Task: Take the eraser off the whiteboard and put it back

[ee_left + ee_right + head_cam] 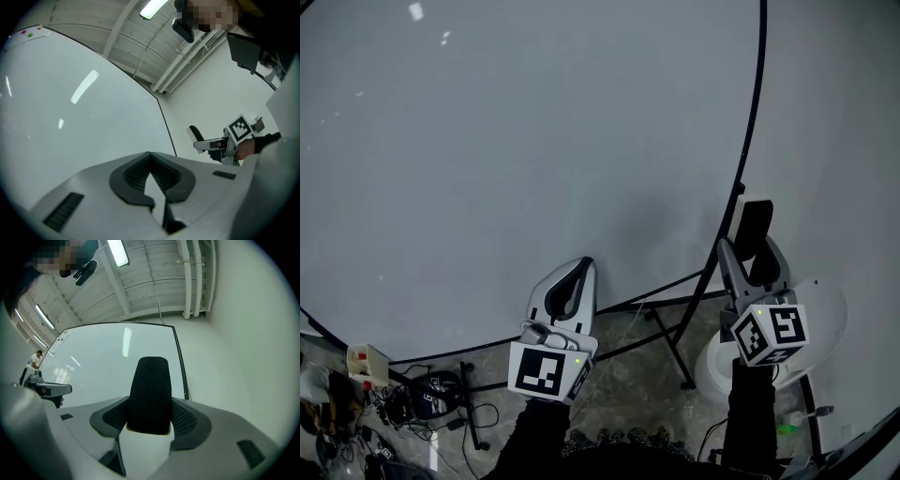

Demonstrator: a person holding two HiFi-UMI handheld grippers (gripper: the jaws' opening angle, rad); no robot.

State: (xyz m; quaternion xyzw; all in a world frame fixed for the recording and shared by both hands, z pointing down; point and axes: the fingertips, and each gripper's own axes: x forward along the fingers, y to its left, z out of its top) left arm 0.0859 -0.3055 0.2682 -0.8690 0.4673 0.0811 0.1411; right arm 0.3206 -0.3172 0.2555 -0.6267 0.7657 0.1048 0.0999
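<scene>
One claw, the right claw (149, 427), clamps the eraser (150, 394) lengthwise, with the whiteboard (534, 141) ahead-left. The left claw (150, 161) is closed and empty.

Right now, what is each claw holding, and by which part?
The right claw clamps the eraser by its lower end; the left claw is shut and empty.

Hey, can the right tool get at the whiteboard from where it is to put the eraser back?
Probably yes. The right tool grips the eraser, pointing at the whiteboard near its right edge, and nothing stands between them; the left tool is off to the side.
</scene>
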